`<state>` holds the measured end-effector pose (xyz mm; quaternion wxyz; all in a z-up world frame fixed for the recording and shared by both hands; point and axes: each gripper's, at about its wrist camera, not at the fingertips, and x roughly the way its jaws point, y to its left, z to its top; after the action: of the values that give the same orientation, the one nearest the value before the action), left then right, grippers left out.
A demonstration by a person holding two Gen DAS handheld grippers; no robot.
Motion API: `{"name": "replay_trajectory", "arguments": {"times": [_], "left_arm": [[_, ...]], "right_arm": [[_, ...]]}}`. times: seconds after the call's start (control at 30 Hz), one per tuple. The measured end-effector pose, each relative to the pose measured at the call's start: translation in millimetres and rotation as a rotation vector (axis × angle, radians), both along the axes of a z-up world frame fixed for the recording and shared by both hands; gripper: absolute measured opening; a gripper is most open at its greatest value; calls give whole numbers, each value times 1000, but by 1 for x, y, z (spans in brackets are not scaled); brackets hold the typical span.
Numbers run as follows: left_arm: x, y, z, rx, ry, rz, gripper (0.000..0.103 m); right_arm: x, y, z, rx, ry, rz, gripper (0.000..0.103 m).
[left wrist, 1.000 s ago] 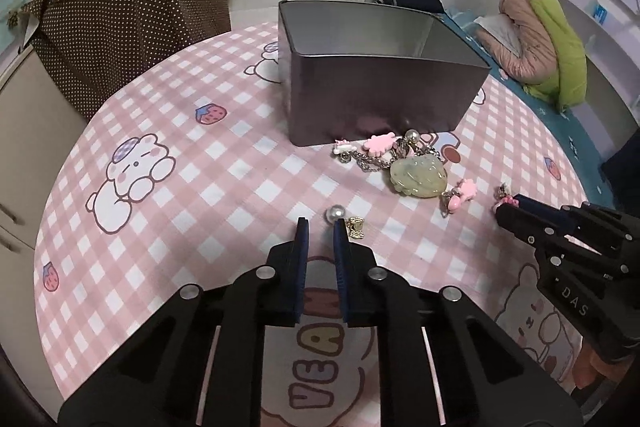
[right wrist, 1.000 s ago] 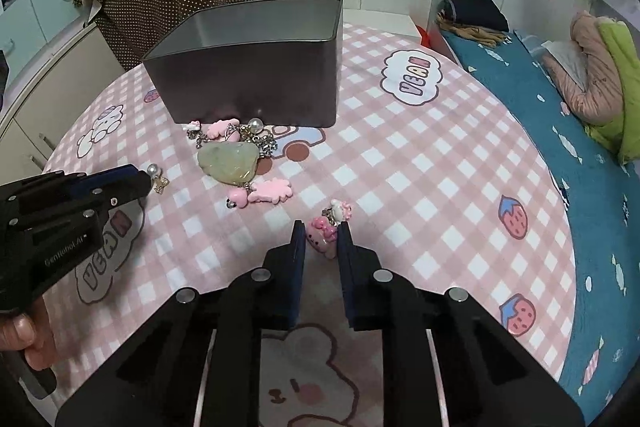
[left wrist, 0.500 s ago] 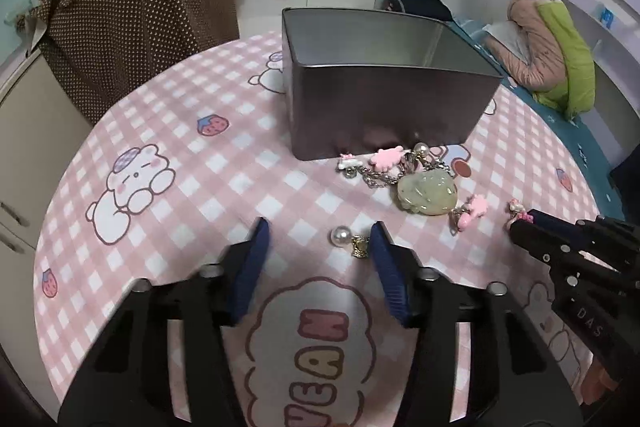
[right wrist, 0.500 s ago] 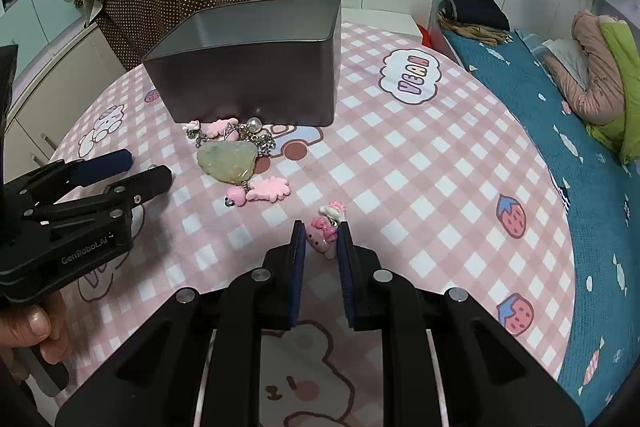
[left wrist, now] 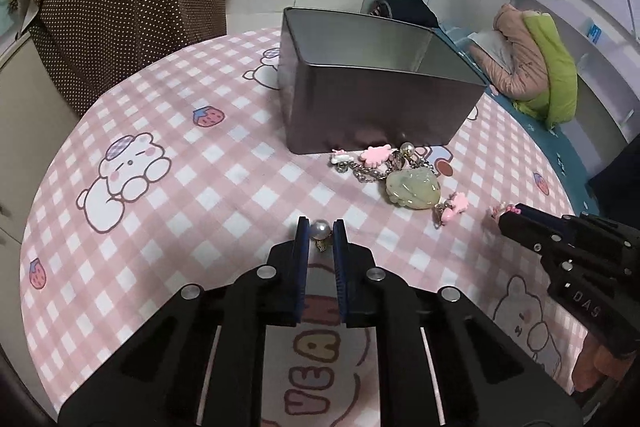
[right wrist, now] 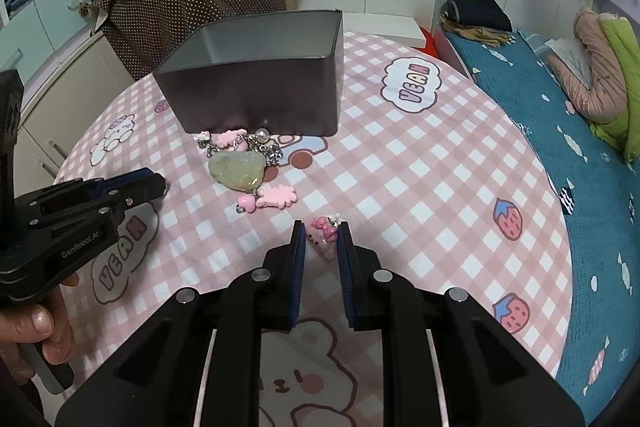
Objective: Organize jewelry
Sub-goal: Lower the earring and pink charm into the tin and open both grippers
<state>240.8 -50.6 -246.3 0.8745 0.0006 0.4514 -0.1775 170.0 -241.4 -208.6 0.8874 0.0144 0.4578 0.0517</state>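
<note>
Progress: early. Left tongs point(left wrist: 321, 231) are closing on the pearl earring point(left wrist: 321, 230); right tongs point(right wrist: 320, 237) pinch the pink cat charm point(right wrist: 322, 237). Both items and the jade necklace point(left wrist: 412, 189) sit in front of the tin box point(left wrist: 372, 107), whose visible interior shows no jewelry.

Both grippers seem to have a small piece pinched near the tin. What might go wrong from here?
1. The left gripper is closing on the pearl earring at the very tips of its fingers; the round pearl could squirt out.
2. The right gripper holds the pink cat charm near its tips too, so it may drop before reaching the metal tin.
</note>
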Motion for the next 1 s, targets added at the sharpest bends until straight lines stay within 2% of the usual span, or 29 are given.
{"name": "replay_trajectory", "arguments": {"times": [0.2, 0.37, 0.57, 0.77, 0.93, 1.0], "left_arm": [[-5, 11, 18, -33, -21, 2, 12], [-9, 14, 48, -42, -69, -6, 12], [-2, 5, 90, -32, -150, -33, 12], [36, -11, 116, -59, -165, -66, 12], [77, -28, 114, -47, -129, -78, 12], [90, -32, 110, -51, -106, -85, 12]], "right_arm": [[-2, -1, 17, 0, -30, 11, 15], [1, -2, 39, 22, -66, 23, 15], [15, 3, 77, 2, -142, 75, 15], [52, 12, 108, 5, -185, 134, 15], [91, 17, 107, 29, -147, 165, 15], [105, 17, 101, 73, -111, 171, 15]]}}
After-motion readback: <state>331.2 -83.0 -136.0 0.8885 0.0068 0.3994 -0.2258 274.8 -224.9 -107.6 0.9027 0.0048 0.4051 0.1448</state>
